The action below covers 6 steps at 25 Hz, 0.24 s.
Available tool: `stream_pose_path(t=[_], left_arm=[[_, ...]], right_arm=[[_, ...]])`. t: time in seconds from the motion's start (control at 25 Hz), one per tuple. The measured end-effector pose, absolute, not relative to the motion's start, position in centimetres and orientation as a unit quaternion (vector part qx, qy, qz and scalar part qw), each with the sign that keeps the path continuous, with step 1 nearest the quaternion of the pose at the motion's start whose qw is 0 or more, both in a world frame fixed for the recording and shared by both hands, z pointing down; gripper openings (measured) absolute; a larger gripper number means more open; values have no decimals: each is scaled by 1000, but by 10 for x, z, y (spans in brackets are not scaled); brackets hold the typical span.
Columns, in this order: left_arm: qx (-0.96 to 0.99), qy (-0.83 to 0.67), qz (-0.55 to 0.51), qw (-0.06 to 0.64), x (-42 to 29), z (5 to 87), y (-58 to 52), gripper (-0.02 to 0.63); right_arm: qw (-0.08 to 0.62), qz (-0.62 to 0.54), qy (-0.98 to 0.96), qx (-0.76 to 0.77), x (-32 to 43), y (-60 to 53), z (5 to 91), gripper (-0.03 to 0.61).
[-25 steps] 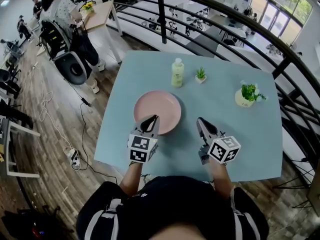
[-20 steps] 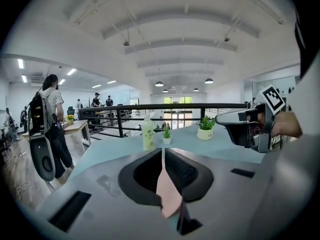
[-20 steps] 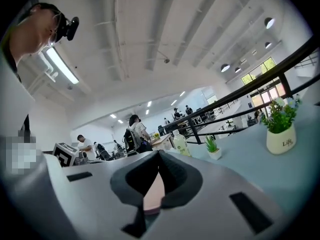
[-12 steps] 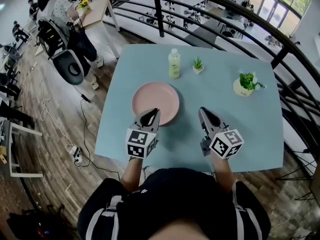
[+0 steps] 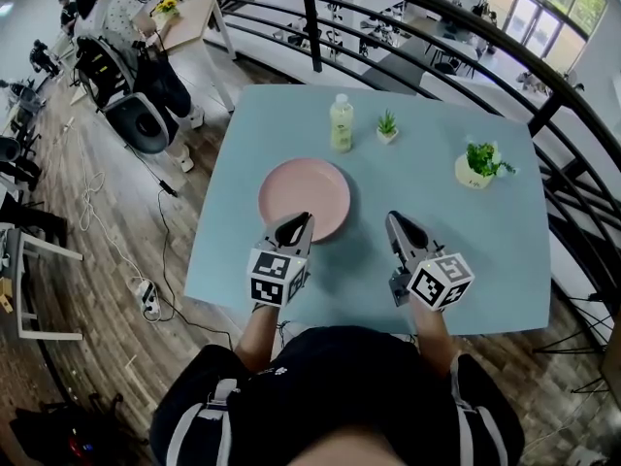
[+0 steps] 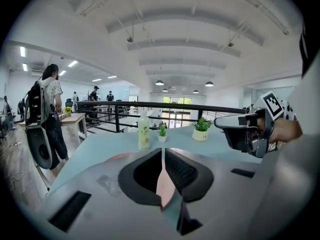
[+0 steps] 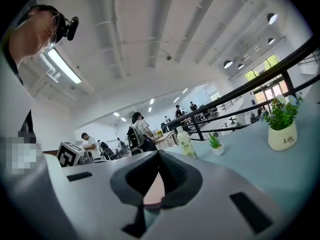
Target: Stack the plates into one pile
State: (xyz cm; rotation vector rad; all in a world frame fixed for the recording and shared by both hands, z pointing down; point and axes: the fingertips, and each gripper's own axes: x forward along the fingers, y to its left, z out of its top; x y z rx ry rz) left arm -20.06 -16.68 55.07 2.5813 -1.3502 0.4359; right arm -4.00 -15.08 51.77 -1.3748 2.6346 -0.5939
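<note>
A pink plate pile (image 5: 304,197) lies on the light blue table (image 5: 456,231), left of its middle. My left gripper (image 5: 303,217) hovers at the plate's near rim, shut with nothing between its jaws; the pink plate (image 6: 116,157) shows just beyond its tips. My right gripper (image 5: 391,216) is held to the plate's right over bare table, also shut and empty. In the left gripper view the right gripper (image 6: 245,131) shows at the right. In the right gripper view a pink patch of the plate (image 7: 154,191) shows under the closed jaws.
A pale green bottle (image 5: 341,124), a tiny potted plant (image 5: 387,126) and a larger plant in a cream pot (image 5: 477,178) stand along the table's far side. A black railing (image 5: 310,13) runs behind the table. A person (image 5: 121,27) is at a desk far left.
</note>
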Motion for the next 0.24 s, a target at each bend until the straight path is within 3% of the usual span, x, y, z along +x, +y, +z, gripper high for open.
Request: stream_pose_path(t=[0.24], left_arm=[[871, -457, 150, 101, -202, 550, -163, 29]], right_arm=[[57, -199, 869, -450, -43, -148, 517, 3]])
